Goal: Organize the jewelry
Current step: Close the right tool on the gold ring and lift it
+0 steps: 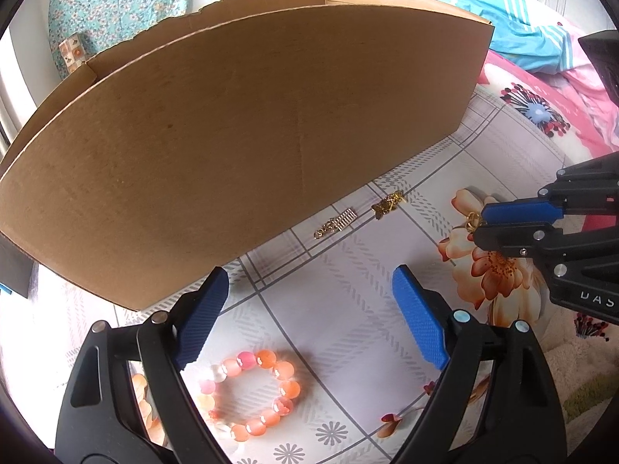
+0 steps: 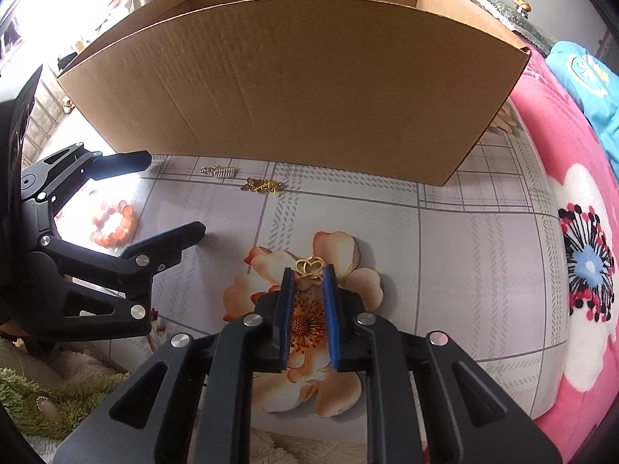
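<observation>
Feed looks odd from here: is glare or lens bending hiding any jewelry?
Left wrist view: fisheye bows the cardboard box; bead bracelet sharp, evenly lit. Right wrist view: window glare washes the bracelet and left hand-held gripper; gold pendant stays crisp.

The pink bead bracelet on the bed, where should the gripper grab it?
Grab the pink bead bracelet across one side of its ring, one finger inside the loop and one outside. Come straight down from above, because it lies flat on the bedsheet. The open left hand-held gripper is nearest.
</observation>
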Tool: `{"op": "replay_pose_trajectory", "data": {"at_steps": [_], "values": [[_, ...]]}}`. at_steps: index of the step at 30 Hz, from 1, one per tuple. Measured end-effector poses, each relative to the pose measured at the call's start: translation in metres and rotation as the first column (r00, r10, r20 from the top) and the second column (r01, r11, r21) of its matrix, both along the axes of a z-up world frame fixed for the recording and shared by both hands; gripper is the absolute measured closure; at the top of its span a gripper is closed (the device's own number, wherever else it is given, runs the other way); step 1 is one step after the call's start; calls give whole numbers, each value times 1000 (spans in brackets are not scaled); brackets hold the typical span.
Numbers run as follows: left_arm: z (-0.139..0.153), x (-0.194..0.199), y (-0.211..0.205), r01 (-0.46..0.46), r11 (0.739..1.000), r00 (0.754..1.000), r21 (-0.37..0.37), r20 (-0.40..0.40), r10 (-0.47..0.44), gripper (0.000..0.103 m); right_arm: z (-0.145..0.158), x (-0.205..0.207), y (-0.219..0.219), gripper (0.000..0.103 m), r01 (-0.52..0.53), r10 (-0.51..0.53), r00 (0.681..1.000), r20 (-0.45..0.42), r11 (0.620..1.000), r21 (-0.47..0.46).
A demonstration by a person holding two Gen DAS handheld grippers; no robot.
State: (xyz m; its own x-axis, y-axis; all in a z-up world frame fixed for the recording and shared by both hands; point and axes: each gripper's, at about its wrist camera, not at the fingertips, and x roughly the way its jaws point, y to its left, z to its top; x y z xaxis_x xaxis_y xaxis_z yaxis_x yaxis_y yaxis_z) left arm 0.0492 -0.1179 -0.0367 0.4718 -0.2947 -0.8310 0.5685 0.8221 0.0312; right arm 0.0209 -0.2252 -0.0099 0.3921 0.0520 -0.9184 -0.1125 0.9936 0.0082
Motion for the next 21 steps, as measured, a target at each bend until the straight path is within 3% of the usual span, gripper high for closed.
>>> {"op": "replay_pose_trajectory", "data": {"at_steps": [5, 6, 7, 21], "values": [[0, 1, 0, -7, 1000, 1000, -2, -2, 7, 20, 1, 0, -3, 88, 18, -18, 1000, -3, 1000, 18], [0, 1, 1, -8, 1000, 1000, -2, -2, 8, 20, 2, -1, -7, 95, 20, -20, 1000, -2, 1000, 22], [0, 0, 1, -10, 1000, 1000, -1, -1, 10, 20, 2, 0, -14, 96, 24, -24, 1000, -4, 999, 29], [7, -6, 6, -27, 1000, 999, -10, 22, 27, 22, 9, -14, -28, 93, 49, -52, 998, 35, 995, 84]]}}
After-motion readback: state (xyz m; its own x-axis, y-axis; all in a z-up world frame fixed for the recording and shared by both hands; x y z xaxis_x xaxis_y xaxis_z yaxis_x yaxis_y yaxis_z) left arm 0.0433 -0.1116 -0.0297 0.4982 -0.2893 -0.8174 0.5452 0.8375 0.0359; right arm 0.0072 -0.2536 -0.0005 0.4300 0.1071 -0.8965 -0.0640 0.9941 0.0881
